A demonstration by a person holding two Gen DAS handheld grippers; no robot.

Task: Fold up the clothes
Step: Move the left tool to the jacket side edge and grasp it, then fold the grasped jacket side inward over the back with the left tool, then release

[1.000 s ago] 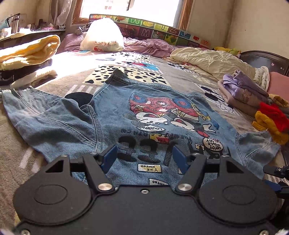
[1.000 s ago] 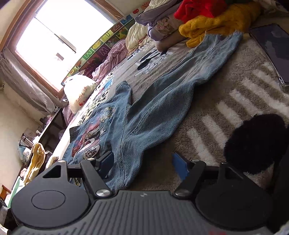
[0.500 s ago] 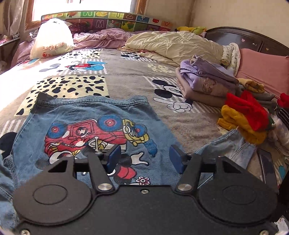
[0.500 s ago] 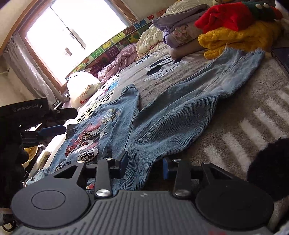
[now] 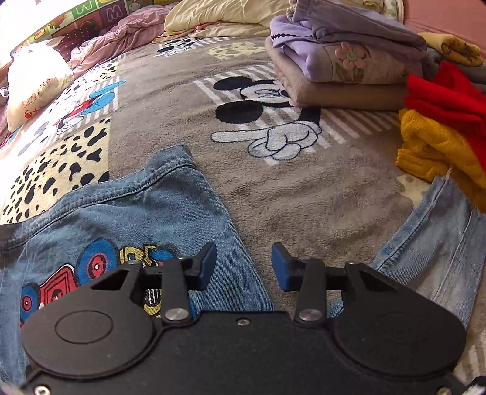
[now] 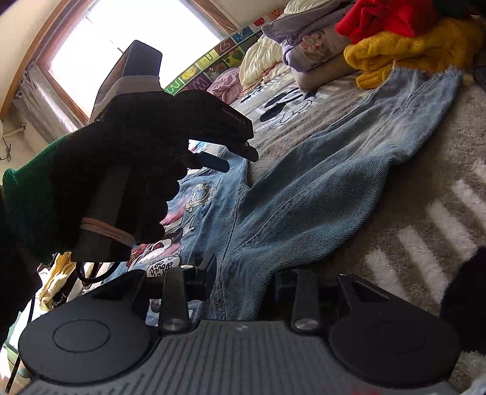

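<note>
A blue denim jacket [image 5: 127,218] with a cartoon car print lies flat on the bed, back up. In the left wrist view my left gripper [image 5: 244,267] hovers open over the jacket's right side edge, and grey blanket shows between its blue pads. One sleeve [image 5: 431,243] stretches away to the right. In the right wrist view my right gripper [image 6: 246,276] is shut on a bunched fold of the denim jacket [image 6: 319,188] where sleeve meets body. A black-gloved hand holds the left gripper [image 6: 240,155] above the jacket's collar end.
The bed carries a grey cartoon-mouse blanket [image 5: 303,188]. A folded lilac and beige stack [image 5: 343,66] and a red and yellow pile [image 5: 440,127] sit close to the sleeve cuff. A white bag [image 5: 33,88] and cream quilt [image 5: 218,18] lie farther off.
My left gripper has swung right across the jacket to its side edge and its jaws have narrowed. My right gripper closed onto the denim fold and has stayed there.
</note>
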